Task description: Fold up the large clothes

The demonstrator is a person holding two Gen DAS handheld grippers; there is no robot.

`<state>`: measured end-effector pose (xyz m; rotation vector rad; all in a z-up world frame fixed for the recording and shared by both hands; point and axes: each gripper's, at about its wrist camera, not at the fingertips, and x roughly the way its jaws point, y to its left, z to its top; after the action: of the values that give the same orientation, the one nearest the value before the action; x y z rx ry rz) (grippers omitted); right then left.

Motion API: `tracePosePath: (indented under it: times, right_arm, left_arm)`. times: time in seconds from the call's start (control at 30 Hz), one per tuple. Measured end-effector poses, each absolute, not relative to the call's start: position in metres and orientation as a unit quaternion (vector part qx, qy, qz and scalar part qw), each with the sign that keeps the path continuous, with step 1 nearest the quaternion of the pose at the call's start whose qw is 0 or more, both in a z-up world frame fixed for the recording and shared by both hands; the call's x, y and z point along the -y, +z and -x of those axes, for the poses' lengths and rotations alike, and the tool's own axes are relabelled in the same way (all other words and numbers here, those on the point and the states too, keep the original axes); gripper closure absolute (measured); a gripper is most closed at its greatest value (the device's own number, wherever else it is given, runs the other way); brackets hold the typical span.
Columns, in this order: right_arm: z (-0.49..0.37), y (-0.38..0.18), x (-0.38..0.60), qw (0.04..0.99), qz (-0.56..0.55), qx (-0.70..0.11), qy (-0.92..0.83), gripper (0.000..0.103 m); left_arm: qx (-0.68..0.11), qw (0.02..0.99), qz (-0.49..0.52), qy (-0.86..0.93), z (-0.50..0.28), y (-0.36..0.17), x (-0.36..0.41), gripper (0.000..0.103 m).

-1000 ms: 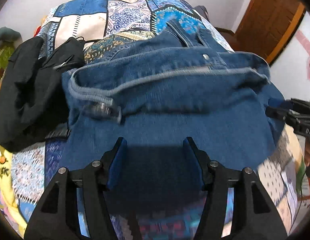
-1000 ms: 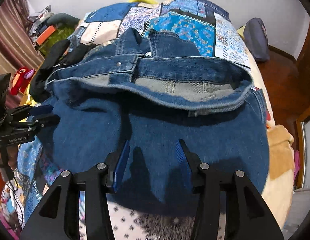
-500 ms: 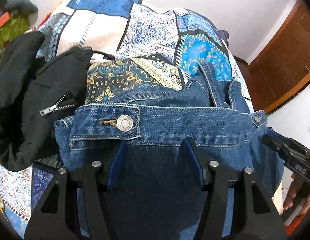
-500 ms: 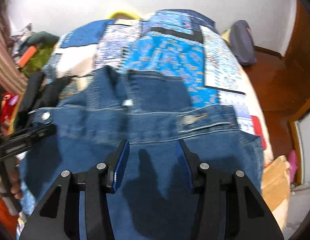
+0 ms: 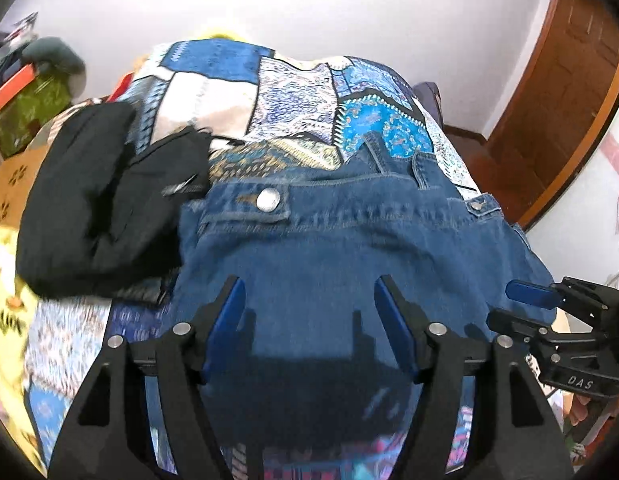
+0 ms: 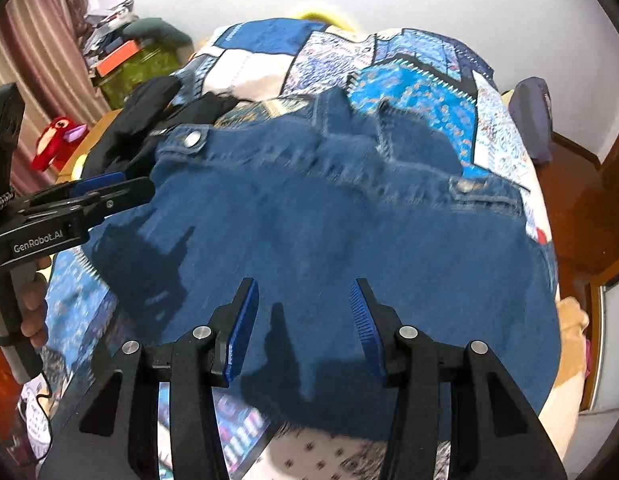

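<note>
folded jeans (image 5: 349,256) flat on quilt (image 5: 293,92), black jacket (image 5: 97,200) left, left gripper (image 5: 309,320) and right gripper (image 6: 303,320) both spread wide, holding nothing

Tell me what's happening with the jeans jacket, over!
Left gripper open, above the cloth. Right gripper open, holding nothing. Denim jacket folded on the patchwork bedspread. Black garment touching its left edge.
</note>
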<state>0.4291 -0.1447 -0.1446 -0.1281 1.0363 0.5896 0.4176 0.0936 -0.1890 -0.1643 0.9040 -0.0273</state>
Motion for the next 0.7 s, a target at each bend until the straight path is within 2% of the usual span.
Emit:
tracePosePath:
  times: [0.1,0.33,0.47,0.7]
  right_arm:
    - [-0.418,-0.149,0.146,0.828,0.069,-0.487,0.270,0.059]
    - [-0.417,-0.175,0.153,0.820,0.082,-0.513,0.240,0.057]
    - [-0.417,-0.179,0.167,0.826,0.059,-0.510,0.234,0.045]
    - [-0.418,-0.182,0.191,0.832,0.048,-0.510,0.213,0.045]
  left_arm:
    - [-0.440,0.894,0.081,0.004,-0.397,-0.197,-0.100,0.037]
    - [-0.452,0.876,0.156,0.064,-0.357,-0.225,-0.136,0.035]
    - [-0.460,0.859,0.217,0.049,-0.349,-0.237,-0.150,0.035]
    - [-0.463,0.796,0.390,-0.012,-0.350,-0.269,-0.154,0.034]
